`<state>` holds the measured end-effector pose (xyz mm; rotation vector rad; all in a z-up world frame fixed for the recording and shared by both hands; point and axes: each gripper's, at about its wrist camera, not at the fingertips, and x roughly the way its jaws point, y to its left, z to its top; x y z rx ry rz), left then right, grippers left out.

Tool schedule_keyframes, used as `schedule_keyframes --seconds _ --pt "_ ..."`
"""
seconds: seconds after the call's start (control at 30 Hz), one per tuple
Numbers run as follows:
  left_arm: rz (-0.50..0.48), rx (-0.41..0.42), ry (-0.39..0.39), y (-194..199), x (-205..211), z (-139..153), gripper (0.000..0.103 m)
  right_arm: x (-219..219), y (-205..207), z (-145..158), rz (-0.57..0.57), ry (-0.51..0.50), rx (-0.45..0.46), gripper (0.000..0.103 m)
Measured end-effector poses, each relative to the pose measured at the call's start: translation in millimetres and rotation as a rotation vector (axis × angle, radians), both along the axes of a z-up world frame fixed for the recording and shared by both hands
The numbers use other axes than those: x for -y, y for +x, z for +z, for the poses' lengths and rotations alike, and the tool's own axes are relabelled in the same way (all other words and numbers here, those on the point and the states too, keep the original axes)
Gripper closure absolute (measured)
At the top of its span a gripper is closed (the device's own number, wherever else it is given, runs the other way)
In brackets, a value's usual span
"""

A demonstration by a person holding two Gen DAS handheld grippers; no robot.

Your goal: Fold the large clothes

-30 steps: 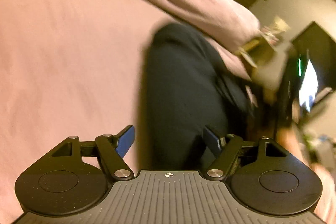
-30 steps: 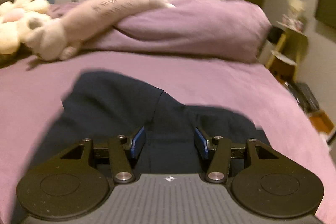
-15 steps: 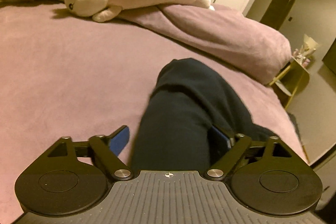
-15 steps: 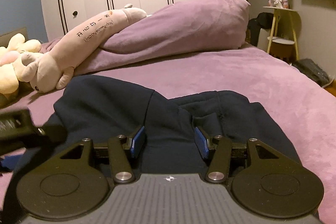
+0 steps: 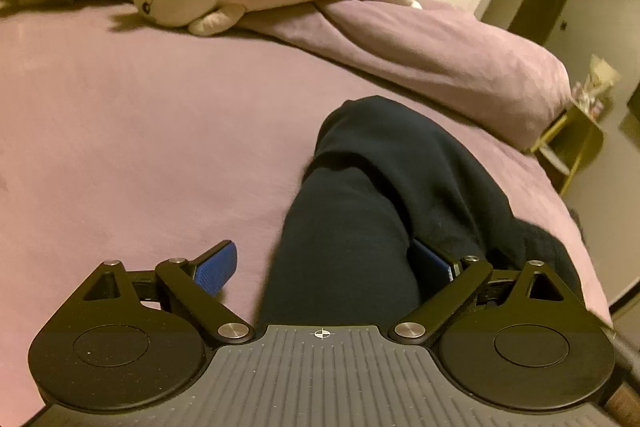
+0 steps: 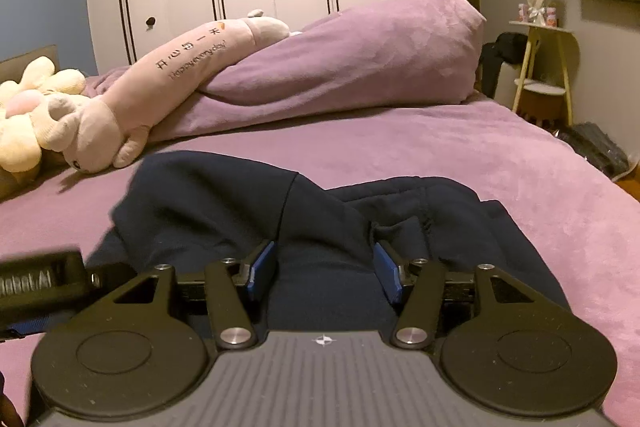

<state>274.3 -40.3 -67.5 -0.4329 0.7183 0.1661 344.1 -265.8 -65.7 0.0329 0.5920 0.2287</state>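
A dark navy garment (image 5: 384,187) lies bunched on the purple bed; it also shows in the right wrist view (image 6: 240,203). My left gripper (image 5: 324,267) is open, its blue pads wide apart, with a fold of the garment between them; the right pad is half hidden by the cloth. My right gripper (image 6: 324,267) is open with a raised fold of the garment between its pads, and the pads do not squeeze it. The left gripper's body shows at the left edge of the right wrist view (image 6: 40,283).
A long pink plush toy (image 6: 160,87) and a yellow plush flower (image 6: 24,107) lie at the bed's far left. A heaped purple duvet (image 6: 360,55) lies behind. A small side table (image 6: 540,75) stands right of the bed. The bed edge (image 6: 600,195) drops at right.
The left wrist view has steadied from a blurred swing and now sits low over the garment. The right gripper has dropped lower and closer to the fold. Both jaws stay open.
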Motion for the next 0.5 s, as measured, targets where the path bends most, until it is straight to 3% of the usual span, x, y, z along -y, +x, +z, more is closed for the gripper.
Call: schedule_keyframes --seconds 0.1,0.23,0.4,0.47,0.5 --pt "-0.06 -0.019 0.051 -22 5 15 0.005 4 -24 15 0.008 -0.011 -0.024 0.039" --pt "-0.119 -0.026 0.002 -69 3 19 0.006 18 -80 20 -0.01 -0.092 -0.015 0.035" --pt "-0.22 -0.063 -0.129 -129 -12 12 0.006 68 -138 28 0.035 0.104 -0.131 0.033" --pt "-0.259 -0.064 -0.163 -143 -20 15 0.007 84 -150 40 0.043 0.157 -0.151 0.024" --pt "-0.28 -0.066 -0.166 -149 -23 17 0.008 93 -151 47 0.028 0.181 -0.167 0.015"
